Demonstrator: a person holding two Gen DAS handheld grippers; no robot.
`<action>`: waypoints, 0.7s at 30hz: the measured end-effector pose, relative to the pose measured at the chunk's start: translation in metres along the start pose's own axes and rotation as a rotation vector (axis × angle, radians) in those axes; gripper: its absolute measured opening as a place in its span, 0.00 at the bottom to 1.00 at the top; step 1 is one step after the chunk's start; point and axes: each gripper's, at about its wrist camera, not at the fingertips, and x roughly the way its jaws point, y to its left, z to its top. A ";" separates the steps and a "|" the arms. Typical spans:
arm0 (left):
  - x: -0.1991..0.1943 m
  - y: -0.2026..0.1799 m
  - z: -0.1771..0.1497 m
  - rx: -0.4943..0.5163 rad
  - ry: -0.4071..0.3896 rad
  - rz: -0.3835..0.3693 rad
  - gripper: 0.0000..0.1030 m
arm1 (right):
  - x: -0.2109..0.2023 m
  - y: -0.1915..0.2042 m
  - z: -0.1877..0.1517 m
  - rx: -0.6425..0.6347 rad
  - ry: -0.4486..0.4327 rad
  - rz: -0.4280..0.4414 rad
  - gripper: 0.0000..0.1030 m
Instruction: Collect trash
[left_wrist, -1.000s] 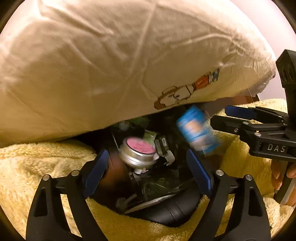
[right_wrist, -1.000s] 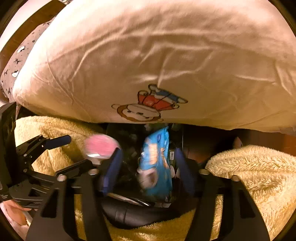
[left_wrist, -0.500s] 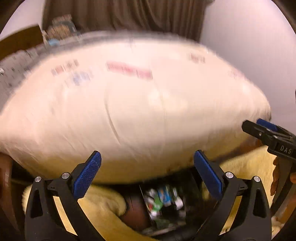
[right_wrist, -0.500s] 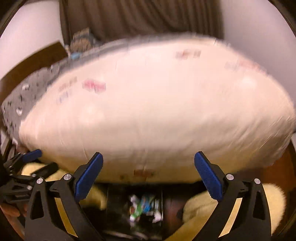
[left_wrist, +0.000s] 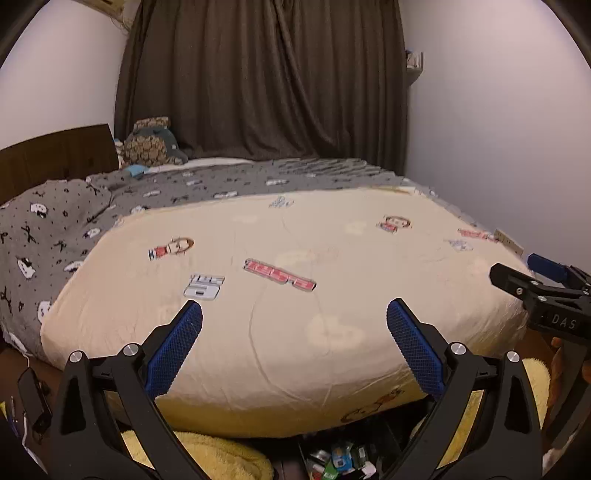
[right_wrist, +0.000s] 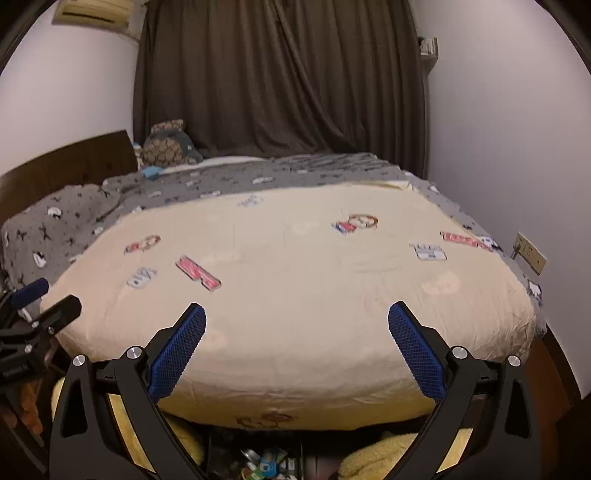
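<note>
The left gripper (left_wrist: 294, 350) has its fingers (left_wrist: 173, 350) spread wide with nothing between them, and the right gripper (right_wrist: 296, 350) is the same, its blue-padded fingers (right_wrist: 415, 354) wide apart and empty. Both point out over a bed whose cream quilt (left_wrist: 295, 314) fills the space between and beyond the fingers; it carries small cartoon figures and red and grey lettering patches. Past the quilt lies a grey patterned blanket (left_wrist: 66, 221), and beyond that a dark curtain (left_wrist: 262, 81) hangs against the far wall, with a patterned cushion (left_wrist: 149, 144) beyond the left finger near the brown headboard (left_wrist: 55, 155).

The trash (left_wrist: 340, 461) sits well below the fingers, in a dark container at the bottom edge of the left wrist view, just under the near edge of the quilt; it appears as a jumble of small wrappers, one of them blue, though the pieces are too small to name with any confidence. The same heap (right_wrist: 266, 463) shows at the bottom of the right wrist view, below and between the right fingers. Yellow fluffy fabric (left_wrist: 207, 454) lies on either side of it.

In the left wrist view the right gripper reaches in from the right-hand edge, outside the right finger.
</note>
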 end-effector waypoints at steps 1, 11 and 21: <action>-0.005 -0.001 0.002 -0.001 -0.008 0.003 0.92 | -0.001 0.001 0.001 -0.001 -0.002 -0.001 0.96; -0.016 0.004 0.002 -0.021 -0.017 0.059 0.92 | -0.013 0.008 -0.002 -0.013 -0.002 -0.049 0.97; -0.017 0.006 0.000 -0.024 -0.011 0.058 0.92 | -0.013 0.011 -0.003 -0.021 0.003 -0.036 0.97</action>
